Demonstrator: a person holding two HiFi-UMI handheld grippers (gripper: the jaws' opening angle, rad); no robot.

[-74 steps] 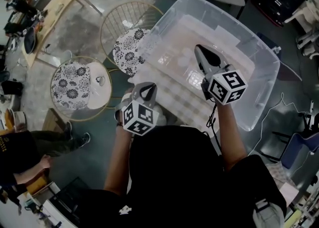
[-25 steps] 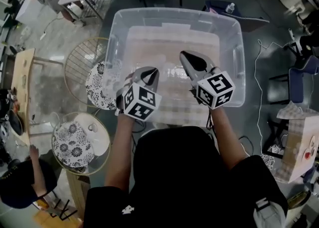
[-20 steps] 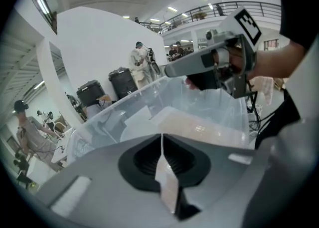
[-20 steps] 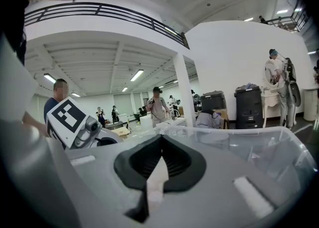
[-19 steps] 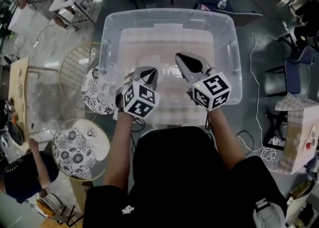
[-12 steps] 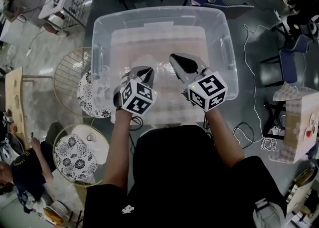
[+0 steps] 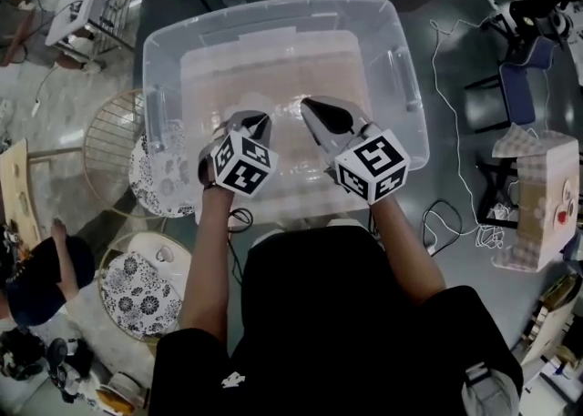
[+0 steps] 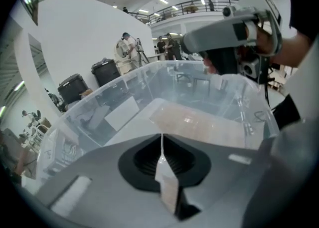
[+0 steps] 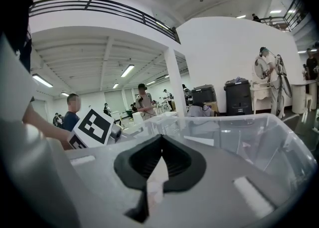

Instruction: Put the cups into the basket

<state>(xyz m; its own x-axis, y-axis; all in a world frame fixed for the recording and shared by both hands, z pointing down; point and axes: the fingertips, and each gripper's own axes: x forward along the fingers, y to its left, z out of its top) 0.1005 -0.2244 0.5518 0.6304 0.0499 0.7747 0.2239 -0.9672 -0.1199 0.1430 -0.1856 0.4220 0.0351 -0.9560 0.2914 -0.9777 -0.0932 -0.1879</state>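
Observation:
A large clear plastic bin (image 7: 273, 15) stands in front of me. Both grippers hang over its near half. My left gripper (image 7: 258, 117) points steeply down into the bin, jaws shut with nothing between them (image 8: 161, 139). My right gripper (image 7: 308, 104) is just to its right, pointing nearly level, also shut and empty (image 9: 160, 147). The bin's floor (image 8: 199, 122) looks pale and glossy; I cannot make out any cup in it. Two round wire baskets lined with patterned cloth stand on the floor to the left, the farther basket (image 7: 102, 146) and the nearer basket (image 7: 137, 289).
A small pale object (image 7: 164, 253) lies in the nearer basket. A person (image 7: 36, 273) crouches at the left edge. A white cable (image 7: 455, 177), a cardboard box (image 7: 537, 196) and chairs (image 7: 510, 86) lie right of the bin. Other people stand far off in the hall.
Both grippers have sunk lower over the bin, the left one more, and stay shut. The head view has swung, so the bin and baskets have slid left in the picture.

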